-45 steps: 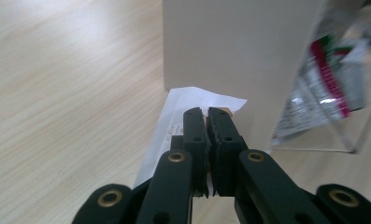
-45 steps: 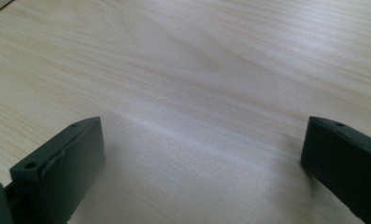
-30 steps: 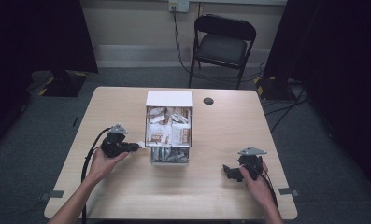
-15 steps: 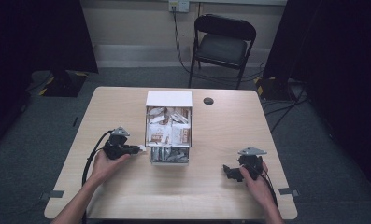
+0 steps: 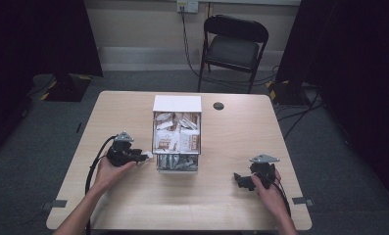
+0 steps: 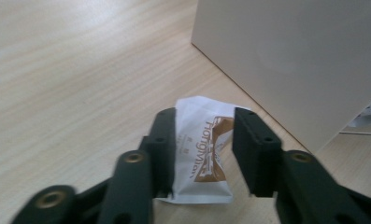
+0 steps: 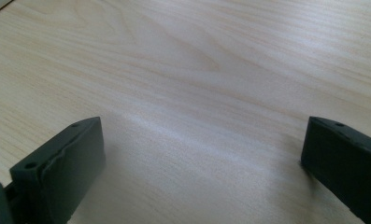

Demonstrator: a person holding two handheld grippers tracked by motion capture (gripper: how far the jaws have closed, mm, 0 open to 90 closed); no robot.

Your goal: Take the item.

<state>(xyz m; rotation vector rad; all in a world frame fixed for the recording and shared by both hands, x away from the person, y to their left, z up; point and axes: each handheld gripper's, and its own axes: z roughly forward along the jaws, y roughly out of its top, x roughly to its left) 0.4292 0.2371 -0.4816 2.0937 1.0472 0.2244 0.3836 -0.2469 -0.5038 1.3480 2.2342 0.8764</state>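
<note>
A white snack packet with brown print (image 6: 202, 158) lies flat on the wooden table beside the box's white wall (image 6: 295, 60). My left gripper (image 6: 204, 121) straddles it; its jaws have just been opening, and a gap shows between the right pad and the wrapper. In the high view the left gripper (image 5: 142, 156) sits at the box's left front corner, with the packet (image 5: 147, 154) at its tips. The open box (image 5: 177, 104) holds several similar packets. My right gripper (image 5: 238, 178) rests at the table's right front, open wide over bare wood (image 7: 202, 140).
A small black disc (image 5: 218, 105) lies on the table behind the box to the right. A black folding chair (image 5: 236, 46) stands beyond the far edge. Cables trail from both grippers toward the near edge.
The left gripper's jaws have parted and the white packet now lies loose between them. Both hands have kept their places.
</note>
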